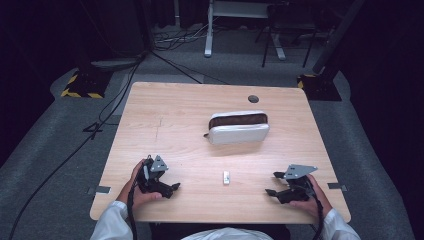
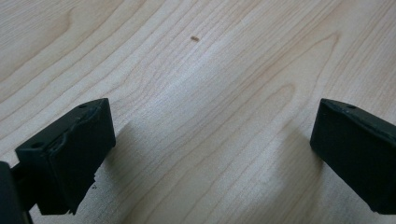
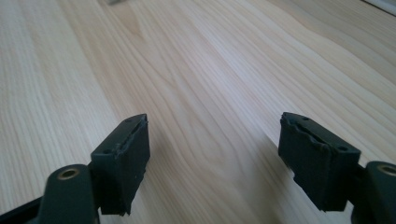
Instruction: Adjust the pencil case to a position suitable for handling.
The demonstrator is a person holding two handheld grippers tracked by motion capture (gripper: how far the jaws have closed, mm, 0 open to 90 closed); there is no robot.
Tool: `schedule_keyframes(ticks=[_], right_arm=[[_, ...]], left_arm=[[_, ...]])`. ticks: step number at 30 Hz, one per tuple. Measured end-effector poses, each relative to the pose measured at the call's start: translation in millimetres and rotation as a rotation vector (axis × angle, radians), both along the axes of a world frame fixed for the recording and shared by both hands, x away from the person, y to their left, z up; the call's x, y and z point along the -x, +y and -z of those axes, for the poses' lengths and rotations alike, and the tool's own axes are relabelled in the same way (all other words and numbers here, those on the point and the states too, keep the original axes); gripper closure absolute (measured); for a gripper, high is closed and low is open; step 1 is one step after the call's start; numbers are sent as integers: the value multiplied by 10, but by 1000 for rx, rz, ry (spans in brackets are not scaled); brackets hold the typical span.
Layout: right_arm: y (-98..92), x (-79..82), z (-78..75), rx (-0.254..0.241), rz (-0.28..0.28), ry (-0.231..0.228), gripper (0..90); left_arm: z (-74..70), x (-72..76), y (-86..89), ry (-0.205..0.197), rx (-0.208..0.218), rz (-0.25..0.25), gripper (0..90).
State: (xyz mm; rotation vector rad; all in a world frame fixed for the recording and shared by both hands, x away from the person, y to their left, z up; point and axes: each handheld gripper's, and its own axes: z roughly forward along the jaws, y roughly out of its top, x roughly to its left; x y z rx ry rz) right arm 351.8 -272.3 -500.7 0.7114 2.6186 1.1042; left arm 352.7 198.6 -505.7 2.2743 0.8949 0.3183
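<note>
Table (image 1: 170, 115): pale wood, rounded corners, a dark round hole (image 1: 253, 99) near the far edge. Grey floor around it, with black cables (image 1: 75, 150) trailing at left, hazard-striped stand bases (image 1: 82, 85) at the far left and far right, and a white frame leg (image 1: 209, 30) beyond.

Pouch (image 1: 238, 127): white, long, lying across the table's middle-far part, its top open with a dark brown inside showing. Nothing stands between it and either tool.

Left gripper (image 1: 172, 187): held in the person's left hand (image 1: 137, 192) at the near left edge, jaws pointing right. In the left gripper view its jaws stand wide apart over bare wood, holding nothing; a tiny dark speck (image 2: 194, 38) lies on the grain ahead.

Right gripper (image 1: 274, 183): held in the right hand (image 1: 310, 200) at the near right edge, jaws pointing left, spread wide, empty; bare wood between them in the right gripper view.

White piece (image 1: 226, 177): small, oblong, lying flat on the near-middle table, between the two grippers and apart from both, nearer the pouch side than the table's edge. Kind cannot be told.
</note>
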Motion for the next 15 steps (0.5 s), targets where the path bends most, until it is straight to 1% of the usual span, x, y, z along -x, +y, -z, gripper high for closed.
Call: schedule_keyframes(ticks=[1, 6, 13, 15], right_arm=[[72, -15, 1, 0, -24, -2, 248], [396, -100, 11, -3, -108, -6, 227], [781, -251, 17, -8, -182, -4, 211], [866, -280, 22, -11, -192, -6, 207]], left_arm=[[-2, 1, -1, -2, -3, -1, 5], [0, 5, -7, 0, 0, -7, 5], [1, 8, -10, 2, 3, -11, 6], [1, 7, -9, 1, 2, -11, 6]])
